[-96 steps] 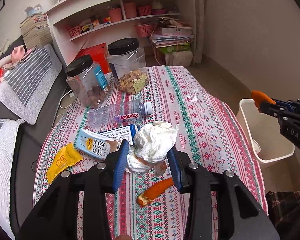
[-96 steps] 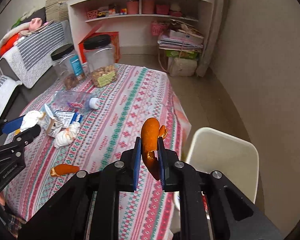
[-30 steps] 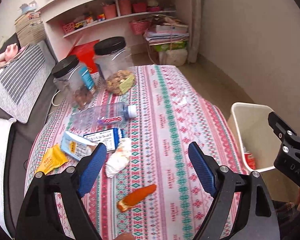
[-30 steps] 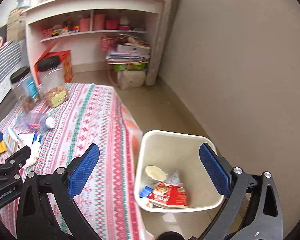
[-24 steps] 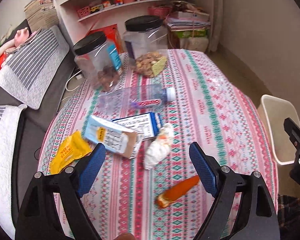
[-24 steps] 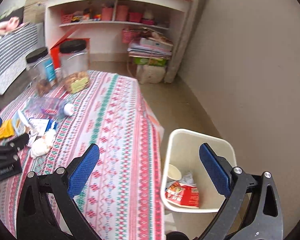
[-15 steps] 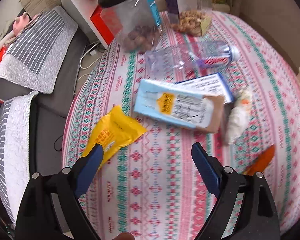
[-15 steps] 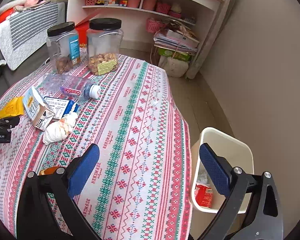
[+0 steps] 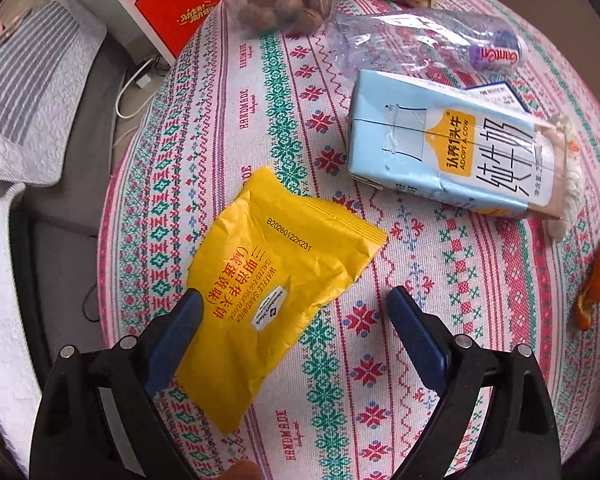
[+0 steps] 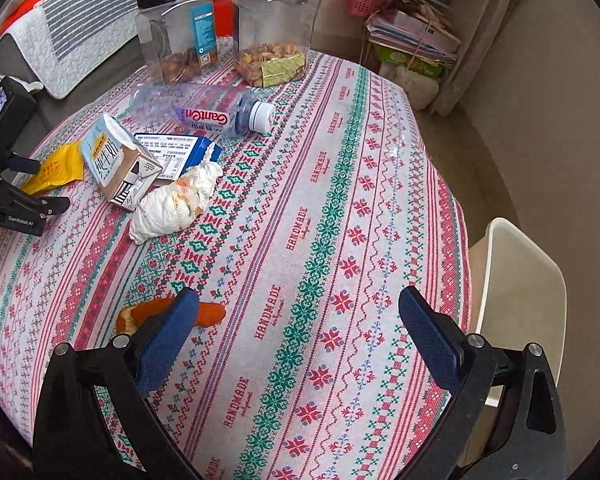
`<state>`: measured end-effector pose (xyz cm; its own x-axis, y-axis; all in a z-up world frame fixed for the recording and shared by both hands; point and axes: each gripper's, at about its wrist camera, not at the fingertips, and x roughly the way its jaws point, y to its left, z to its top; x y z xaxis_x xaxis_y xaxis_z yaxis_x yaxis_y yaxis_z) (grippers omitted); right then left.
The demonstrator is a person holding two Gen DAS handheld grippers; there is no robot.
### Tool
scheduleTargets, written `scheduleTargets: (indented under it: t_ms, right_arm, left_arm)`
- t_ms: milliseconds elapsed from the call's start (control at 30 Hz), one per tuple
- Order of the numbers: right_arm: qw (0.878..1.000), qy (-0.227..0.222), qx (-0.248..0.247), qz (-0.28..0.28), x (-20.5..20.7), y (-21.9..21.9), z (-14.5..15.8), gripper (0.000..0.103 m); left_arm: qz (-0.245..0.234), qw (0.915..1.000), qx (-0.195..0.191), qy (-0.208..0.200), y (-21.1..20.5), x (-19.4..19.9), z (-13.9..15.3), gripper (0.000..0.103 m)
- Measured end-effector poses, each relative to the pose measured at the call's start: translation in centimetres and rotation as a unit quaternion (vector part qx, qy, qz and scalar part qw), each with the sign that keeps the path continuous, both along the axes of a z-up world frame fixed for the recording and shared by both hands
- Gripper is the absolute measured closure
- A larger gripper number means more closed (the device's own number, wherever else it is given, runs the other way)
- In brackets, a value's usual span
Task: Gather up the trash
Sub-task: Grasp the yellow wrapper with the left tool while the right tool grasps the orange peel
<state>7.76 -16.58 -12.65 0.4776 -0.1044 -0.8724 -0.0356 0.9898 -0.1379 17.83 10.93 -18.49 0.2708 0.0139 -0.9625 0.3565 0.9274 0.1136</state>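
Note:
A crumpled yellow snack wrapper (image 9: 276,288) lies flat on the patterned tablecloth (image 9: 340,380). My left gripper (image 9: 294,312) hangs just above its near half, jaws still opening, the left pad over the wrapper and nothing pressed between them. A light blue milk carton (image 9: 452,156) lies beyond it, with a clear plastic bottle (image 9: 420,40) behind. My right gripper (image 10: 298,312) stands open over the cloth; an orange peel (image 10: 168,314) lies partly behind its left pad. A wad of white tissue (image 10: 172,204) sits by the milk carton (image 10: 116,164). The cream bin (image 10: 516,280) stands off the table's right edge.
Two black-lidded jars of nuts (image 10: 276,24) stand at the table's far end. A flat blue-and-white box (image 10: 176,150) lies beside the carton. A grey sofa with striped covers (image 9: 32,80) runs along the left. Shelves with baskets and papers (image 10: 412,28) line the far wall.
Both grippers let go of their trash at the bin and swung back over the table. My left one sank over the yellow wrapper; my right one dropped toward the orange peel.

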Motion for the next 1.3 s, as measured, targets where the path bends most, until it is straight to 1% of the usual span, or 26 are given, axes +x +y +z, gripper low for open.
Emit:
scheduleTargets:
  t_ms: [67, 100, 167, 200, 233, 267, 333, 400, 500, 567, 633, 700, 767, 800, 833, 933, 967, 1033, 1100, 1133, 1233, 1300]
  right_arm:
    - [1.000, 0.012, 0.013, -0.006, 0.1, -0.3, -0.3, 0.007]
    - [1.000, 0.017, 0.021, -0.009, 0.0, -0.3, -0.5, 0.007]
    - [0.999, 0.028, 0.036, -0.014, 0.0, -0.3, -0.9, 0.007]
    - [0.998, 0.033, 0.042, -0.015, -0.1, -0.3, -1.1, 0.007]
    - [0.998, 0.040, 0.049, -0.016, -0.2, -0.1, -1.3, 0.007]
    - [0.997, 0.046, 0.056, -0.015, -0.2, 0.1, -1.5, 0.007]
    - [0.996, 0.056, 0.068, -0.010, -0.4, 0.7, -1.9, 0.007]
    - [0.995, 0.061, 0.082, 0.010, -0.7, 1.8, -2.2, 0.007]
    - [0.995, 0.052, 0.070, 0.054, -1.2, 3.7, -2.0, 0.007]
    - [0.994, 0.053, 0.074, 0.060, -1.4, 4.2, -2.0, 0.007]
    - [0.992, 0.071, 0.102, 0.034, -1.4, 3.8, -2.5, 0.008]
    - [0.984, 0.100, 0.146, -0.003, -1.3, 3.0, -3.4, 0.010]
    - [0.971, 0.125, 0.200, -0.039, -0.9, 2.4, -4.2, 0.019]
    - [0.967, 0.125, 0.215, -0.051, -0.6, 2.4, -4.4, 0.022]
    - [0.967, 0.118, 0.220, -0.059, -0.3, 2.5, -4.3, 0.023]
    - [0.968, 0.106, 0.216, -0.069, 1.0, 3.4, -4.3, 0.023]
    - [0.970, 0.105, 0.206, -0.070, 1.4, 3.8, -4.5, 0.022]
    - [0.979, 0.092, 0.170, -0.060, 1.6, 4.8, -4.5, 0.023]
    - [0.988, 0.077, 0.125, -0.041, 1.3, 5.6, -4.6, 0.032]
    - [0.992, 0.069, 0.104, -0.025, 1.0, 6.1, -4.7, 0.041]
    - [0.993, 0.068, 0.096, 0.004, 0.2, 6.2, -4.8, 0.051]
    - [0.991, 0.076, 0.113, 0.010, -0.3, 4.9, -4.6, 0.058]
  left_arm:
    - [0.036, 0.9975, -0.055, 0.023, 1.7, 0.7, -0.3, 0.018]
    - [0.050, 0.9963, -0.067, 0.020, 2.3, 0.8, -0.3, 0.024]
    - [0.066, 0.9952, -0.070, 0.013, 2.9, 0.7, 0.0, 0.036]
    - [0.070, 0.9948, -0.072, 0.011, 3.0, 0.6, 0.2, 0.053]
    - [0.075, 0.9943, -0.075, 0.012, 3.0, 0.4, 0.4, 0.072]
    - [0.081, 0.9940, -0.073, 0.013, 2.9, 0.2, 0.6, 0.078]
    - [0.084, 0.9946, -0.060, 0.007, 2.3, -0.6, 0.7, 0.084]
    - [0.082, 0.9957, -0.042, -0.002, 0.7, -1.9, 1.1, 0.090]
    - [0.082, 0.9958, -0.041, -0.008, -1.1, -3.4, 1.9, 0.095]
    - [0.083, 0.9955, -0.041, -0.021, -1.6, -4.7, 3.0, 0.096]
    - [0.088, 0.9943, -0.049, -0.033, -1.8, -5.9, 4.3, 0.098]
    - [0.101, 0.9926, -0.049, -0.048, -1.8, -6.8, 5.6, 0.098]
    - [0.110, 0.9907, -0.056, -0.056, -1.9, -7.5, 6.5, 0.097]
    - [0.114, 0.9896, -0.063, -0.060, -2.0, -7.9, 7.0, 0.097]
    - [0.117, 0.9887, -0.071, -0.062, -2.2, -8.3, 7.4, 0.097]
    - [0.114, 0.9882, -0.079, -0.066, -2.9, -8.6, 7.8, 0.097]
    - [0.110, 0.9887, -0.078, -0.065, -3.1, -8.7, 7.8, 0.097]
    - [0.105, 0.9897, -0.068, -0.070, -3.3, -8.9, 7.5, 0.097]
    - [0.102, 0.9906, -0.055, -0.073, -3.4, -8.9, 7.4, 0.097]
    - [0.102, 0.9906, -0.054, -0.073, -3.3, -8.8, 7.3, 0.097]
    - [0.104, 0.9904, -0.055, -0.073, -3.3, -8.7, 7.5, 0.097]
    - [0.101, 0.9902, -0.057, -0.078, -3.4, -8.7, 7.9, 0.097]
